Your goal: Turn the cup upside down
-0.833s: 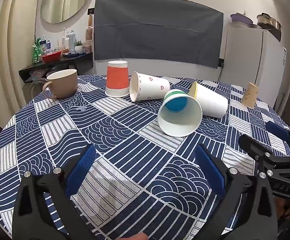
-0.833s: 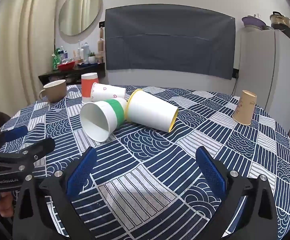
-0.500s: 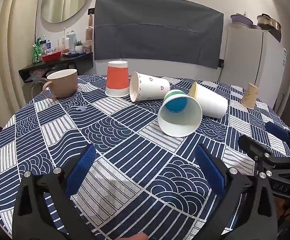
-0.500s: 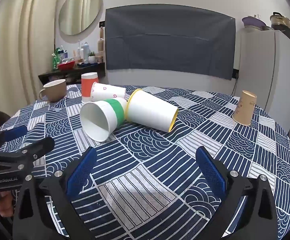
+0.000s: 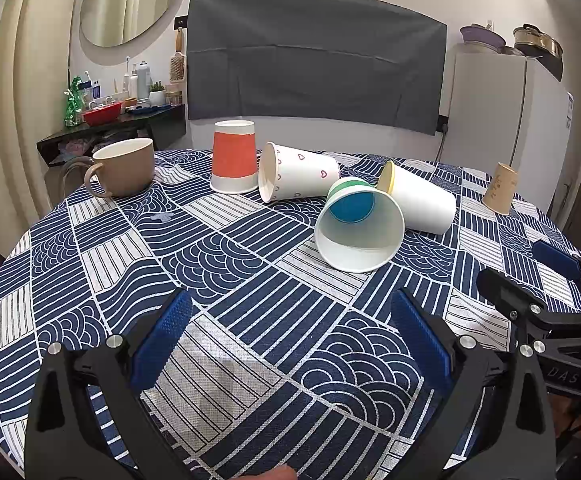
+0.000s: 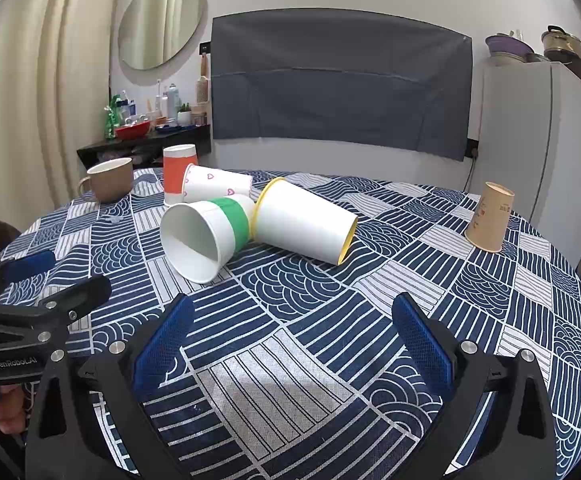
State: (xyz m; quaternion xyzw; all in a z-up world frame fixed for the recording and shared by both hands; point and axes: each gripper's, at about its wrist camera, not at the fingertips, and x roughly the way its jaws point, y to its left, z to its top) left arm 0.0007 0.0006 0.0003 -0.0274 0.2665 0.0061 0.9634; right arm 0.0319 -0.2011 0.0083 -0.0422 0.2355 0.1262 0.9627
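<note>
Three paper cups lie on their sides mid-table: a green-banded one [image 5: 358, 228] [image 6: 206, 236] with its mouth towards me, a yellow-rimmed white one [image 5: 418, 200] [image 6: 302, 224] touching it, and a heart-print one [image 5: 296, 176] [image 6: 214, 186]. An orange cup [image 5: 234, 162] [image 6: 176, 172] and a tan cup [image 5: 500, 194] [image 6: 488, 218] stand upside down. My left gripper [image 5: 290, 332] is open and empty above the near table. My right gripper [image 6: 294, 334] is open and empty too, and also shows at the right edge of the left wrist view [image 5: 530, 280].
A brown mug [image 5: 120, 168] [image 6: 106, 180] stands upright at the far left. The round table has a blue-and-white patterned cloth [image 5: 210, 264]. A cluttered shelf [image 5: 110, 120] is behind on the left, a white fridge [image 5: 510, 116] on the right.
</note>
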